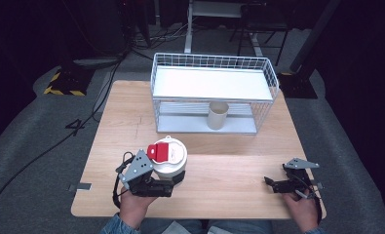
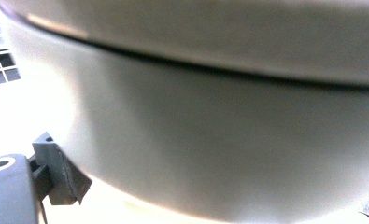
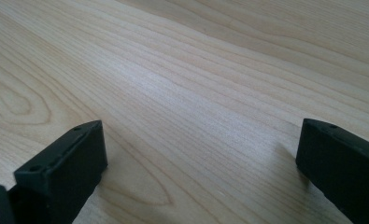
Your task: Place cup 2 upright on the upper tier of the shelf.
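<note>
White tub (image 1: 171,165) with red-and-white lid (image 1: 166,152) stands near front-left of bench (image 1: 229,170). Left tool (image 1: 166,185) pinches lower wall. Smooth, rigid, likely slippery; grip low. Right tool (image 3: 198,158) spread, idle.

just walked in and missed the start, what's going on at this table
A person is working at a wooden table with a hand-held gripper in each hand. The left hand-held gripper is set around a white round container with a red and white lid label, near the table's front edge. The right hand-held gripper rests open over bare wood, holding nothing. Farther back, a white wire rack has a pale cup on its lower level.
</note>
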